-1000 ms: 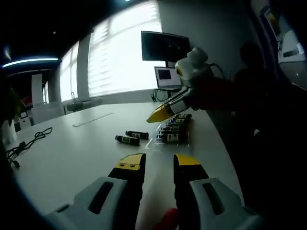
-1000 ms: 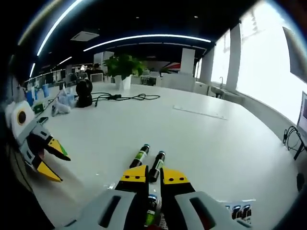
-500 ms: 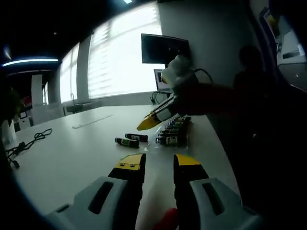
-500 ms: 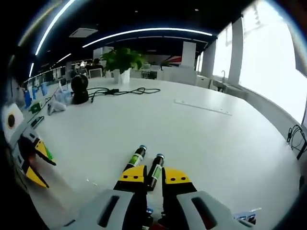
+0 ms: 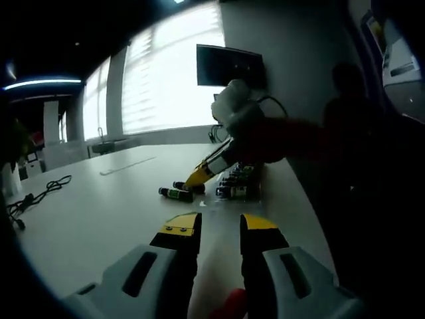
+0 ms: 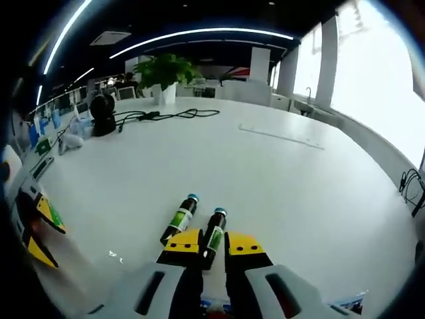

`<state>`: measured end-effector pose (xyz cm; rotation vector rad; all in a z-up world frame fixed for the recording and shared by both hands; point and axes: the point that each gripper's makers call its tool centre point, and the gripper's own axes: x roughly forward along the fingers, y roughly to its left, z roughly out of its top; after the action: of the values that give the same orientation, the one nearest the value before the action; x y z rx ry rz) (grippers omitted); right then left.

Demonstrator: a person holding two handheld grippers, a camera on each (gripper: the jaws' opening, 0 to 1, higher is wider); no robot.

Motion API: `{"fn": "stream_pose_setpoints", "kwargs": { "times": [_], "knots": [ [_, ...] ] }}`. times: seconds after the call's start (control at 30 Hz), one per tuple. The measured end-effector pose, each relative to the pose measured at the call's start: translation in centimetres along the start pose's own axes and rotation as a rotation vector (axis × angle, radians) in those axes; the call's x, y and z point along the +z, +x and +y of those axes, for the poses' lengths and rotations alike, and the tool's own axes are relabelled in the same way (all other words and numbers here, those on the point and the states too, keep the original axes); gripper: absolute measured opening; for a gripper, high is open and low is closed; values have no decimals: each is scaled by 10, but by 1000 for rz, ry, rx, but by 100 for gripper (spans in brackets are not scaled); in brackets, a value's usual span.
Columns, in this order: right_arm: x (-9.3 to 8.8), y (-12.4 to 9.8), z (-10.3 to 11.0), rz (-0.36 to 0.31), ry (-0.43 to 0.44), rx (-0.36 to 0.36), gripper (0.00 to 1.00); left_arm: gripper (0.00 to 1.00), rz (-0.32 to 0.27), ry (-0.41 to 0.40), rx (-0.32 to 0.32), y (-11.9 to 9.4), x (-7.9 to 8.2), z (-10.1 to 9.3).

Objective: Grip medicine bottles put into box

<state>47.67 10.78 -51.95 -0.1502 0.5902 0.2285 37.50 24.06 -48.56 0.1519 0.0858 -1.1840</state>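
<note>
Two dark medicine bottles with green labels lie side by side on the white table. In the right gripper view, the right-hand bottle (image 6: 214,230) has its near end between the tips of my right gripper (image 6: 213,243). The jaws stand narrowly open on either side of it. The other bottle (image 6: 179,218) lies just left of it. In the left gripper view the right gripper (image 5: 198,177) reaches down to the bottles (image 5: 176,194), beside the box (image 5: 239,185) that holds several bottles. My left gripper (image 5: 220,224) hovers open over the table, short of them, holding nothing.
A cable (image 6: 159,115), a potted plant (image 6: 163,72) and a dark round device (image 6: 101,111) sit far across the table. Monitors (image 5: 229,65) stand behind the box. A person's sleeve (image 5: 292,136) reaches in from the right. The left gripper (image 6: 36,226) shows at the table's near edge.
My right gripper has moved from above the box down to the loose bottles, and one bottle now lies between its tips. The left gripper has stayed in place.
</note>
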Motion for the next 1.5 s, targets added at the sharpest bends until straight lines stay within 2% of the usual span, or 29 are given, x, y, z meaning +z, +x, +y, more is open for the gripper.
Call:
{"fn": "stream_pose_setpoints", "kwargs": {
  "times": [0.2,0.47,0.73,0.87,1.13,1.5],
  "knots": [
    [-4,4,-2,14,12,-15,8,17,3,-3,-1,0,-1,0],
    [-6,5,-2,37,-15,-27,7,17,1,-5,1,-1,-1,1],
    [-6,5,-2,47,-9,-11,6,17,-4,8,1,-3,0,0],
    [-6,5,-1,38,24,-2,6,17,-8,5,0,-3,2,0],
    [-5,5,-1,27,10,-16,6,17,-4,1,6,-3,0,3],
    [5,-9,-1,-26,22,-19,6,17,6,4,3,-2,-3,1]
  ]
}}
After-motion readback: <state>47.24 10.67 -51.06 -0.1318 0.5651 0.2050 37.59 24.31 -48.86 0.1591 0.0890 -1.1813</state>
